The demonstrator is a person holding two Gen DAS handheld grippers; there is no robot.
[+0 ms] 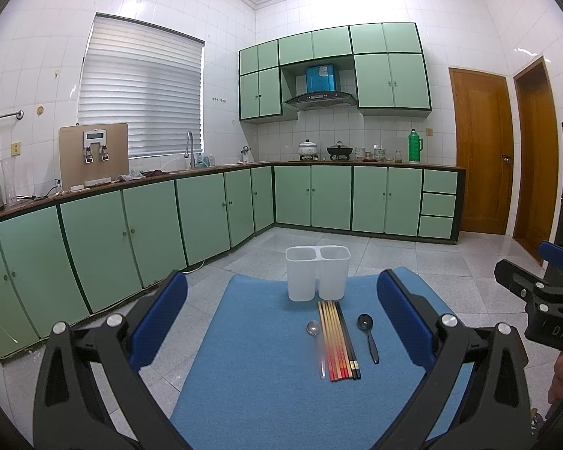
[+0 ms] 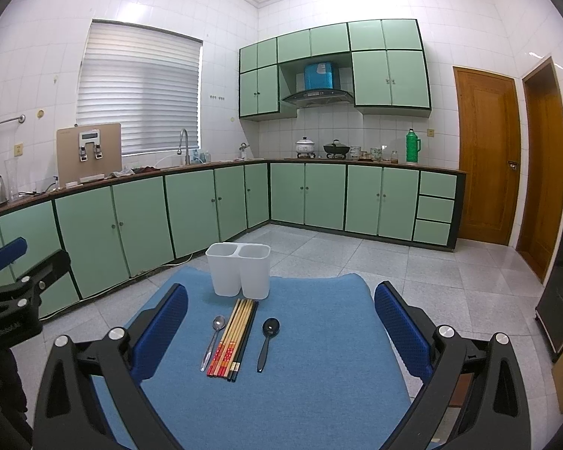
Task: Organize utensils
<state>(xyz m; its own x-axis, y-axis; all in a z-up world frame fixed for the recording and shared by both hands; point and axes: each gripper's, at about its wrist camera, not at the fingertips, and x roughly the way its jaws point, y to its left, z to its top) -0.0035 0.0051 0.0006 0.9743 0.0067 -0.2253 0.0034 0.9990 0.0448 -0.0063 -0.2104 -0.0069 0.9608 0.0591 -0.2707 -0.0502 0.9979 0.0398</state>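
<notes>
1. The left gripper [image 1: 281, 315] and right gripper [image 2: 281, 318] hover above the near edge of the mat [image 1: 251, 393], jaws wide apart and holding nothing, their ribbed blue pads cut off below.
2. Mid-mat lie a metal spoon [image 1: 314, 332] with a blurred handle, a bundle of chopsticks [image 1: 337, 341] and a black spoon [image 1: 368, 332].
3. At the far edge stands a white plastic holder [image 1: 317, 273] with two compartments.

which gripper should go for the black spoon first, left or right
Probably right. The black spoon lies on the right side of the chopsticks, nearer the right gripper. The left gripper is nearer the metal spoon. Both are open and empty.
</notes>
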